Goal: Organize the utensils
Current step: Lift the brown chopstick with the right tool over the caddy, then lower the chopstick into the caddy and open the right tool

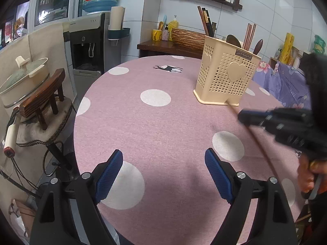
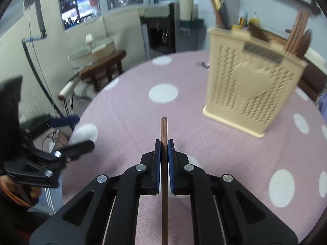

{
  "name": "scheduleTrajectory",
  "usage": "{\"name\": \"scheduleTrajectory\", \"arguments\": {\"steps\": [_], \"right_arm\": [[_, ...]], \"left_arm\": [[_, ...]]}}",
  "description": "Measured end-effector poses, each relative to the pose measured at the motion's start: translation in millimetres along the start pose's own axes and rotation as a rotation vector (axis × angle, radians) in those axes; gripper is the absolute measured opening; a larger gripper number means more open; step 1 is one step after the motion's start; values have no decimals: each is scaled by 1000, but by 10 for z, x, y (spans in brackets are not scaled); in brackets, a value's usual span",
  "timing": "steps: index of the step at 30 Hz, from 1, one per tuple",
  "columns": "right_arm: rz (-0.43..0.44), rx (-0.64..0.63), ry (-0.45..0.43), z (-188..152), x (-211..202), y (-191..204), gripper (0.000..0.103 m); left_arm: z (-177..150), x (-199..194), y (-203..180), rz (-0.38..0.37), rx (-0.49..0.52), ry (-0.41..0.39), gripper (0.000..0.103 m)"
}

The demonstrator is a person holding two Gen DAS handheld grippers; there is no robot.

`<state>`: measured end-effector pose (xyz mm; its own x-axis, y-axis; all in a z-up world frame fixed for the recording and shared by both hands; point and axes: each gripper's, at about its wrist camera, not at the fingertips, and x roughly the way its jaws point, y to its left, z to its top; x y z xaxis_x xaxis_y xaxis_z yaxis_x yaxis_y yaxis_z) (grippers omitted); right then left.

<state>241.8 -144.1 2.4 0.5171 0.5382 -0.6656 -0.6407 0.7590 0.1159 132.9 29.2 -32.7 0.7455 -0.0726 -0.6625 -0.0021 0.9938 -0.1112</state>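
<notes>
Brown wooden chopstick [image 2: 164, 130] pinched between the pads of the right gripper [image 2: 164, 143], jaws closed tight on it, tip pointing forward, off the pink dotted tablecloth [image 1: 163, 122]; likely lifted for dropping in. Cream perforated utensil holder [image 2: 251, 85] stands ahead-right, already holding chopsticks and spoons. Left gripper [image 1: 163, 159] hovers wide open, empty, clear of the work.

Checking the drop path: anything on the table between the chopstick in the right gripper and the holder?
Nothing visible. The right gripper is shut on the chopstick, and only bare tablecloth lies between it and the holder. The left gripper is open and off to the side. The holder already has utensils in it.
</notes>
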Motion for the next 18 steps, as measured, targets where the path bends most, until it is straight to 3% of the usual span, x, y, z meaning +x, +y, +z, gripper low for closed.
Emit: {"name": "scheduleTrajectory", "arguments": {"steps": [9, 18], "right_arm": [[-79, 76, -219, 216, -887, -202, 8], [-118, 143, -294, 221, -1145, -329, 8]], "left_arm": [[26, 4, -93, -15, 15, -4, 82], [55, -12, -171, -27, 33, -12, 82]]}}
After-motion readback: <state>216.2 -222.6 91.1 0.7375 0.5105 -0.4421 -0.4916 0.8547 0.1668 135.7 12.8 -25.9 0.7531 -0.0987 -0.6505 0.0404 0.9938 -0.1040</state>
